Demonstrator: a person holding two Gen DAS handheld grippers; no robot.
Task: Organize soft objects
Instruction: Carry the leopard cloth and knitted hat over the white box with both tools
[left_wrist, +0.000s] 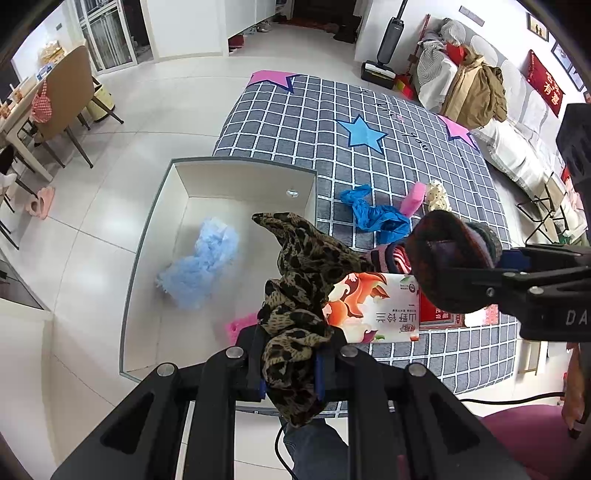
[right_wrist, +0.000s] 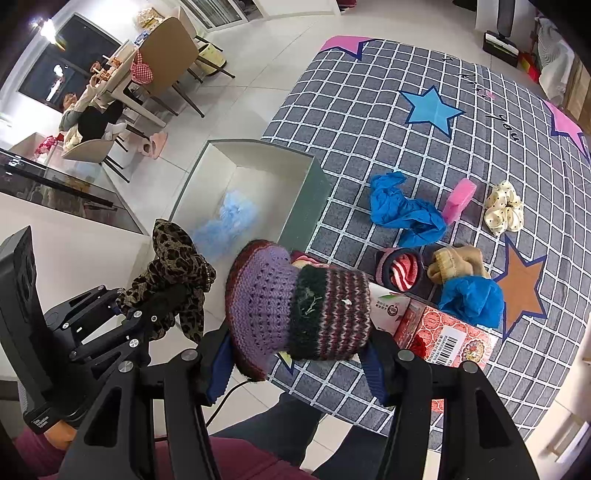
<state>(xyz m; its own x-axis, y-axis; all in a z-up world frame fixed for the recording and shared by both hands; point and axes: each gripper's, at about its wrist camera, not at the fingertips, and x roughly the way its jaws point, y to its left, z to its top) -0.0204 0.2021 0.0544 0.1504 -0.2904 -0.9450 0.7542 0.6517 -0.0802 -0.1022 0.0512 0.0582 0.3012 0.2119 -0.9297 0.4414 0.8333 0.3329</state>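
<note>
My left gripper (left_wrist: 290, 363) is shut on a leopard-print scarf (left_wrist: 303, 280), held above the near edge of a white open box (left_wrist: 177, 192). The scarf also shows in the right wrist view (right_wrist: 173, 258). My right gripper (right_wrist: 299, 354) is shut on a purple and dark striped knitted hat (right_wrist: 295, 306), seen from the left wrist view (left_wrist: 450, 258) at the right. A fluffy light blue item (left_wrist: 201, 262) lies inside the box. On the checked rug (right_wrist: 406, 147) lie blue cloths (right_wrist: 402, 210), a pink sponge (right_wrist: 460, 197), a cream dotted scrunchie (right_wrist: 504, 208), a striped sock (right_wrist: 400, 269) and a beige knit (right_wrist: 458, 264).
Two tissue packs (right_wrist: 447, 336) lie on the rug near me. A pink item (left_wrist: 240, 326) lies in the box's near corner. A dining table with chairs (left_wrist: 62, 99) stands at the left, a sofa with clothes (left_wrist: 476, 92) at the far right, a vacuum (left_wrist: 384, 51) beyond the rug.
</note>
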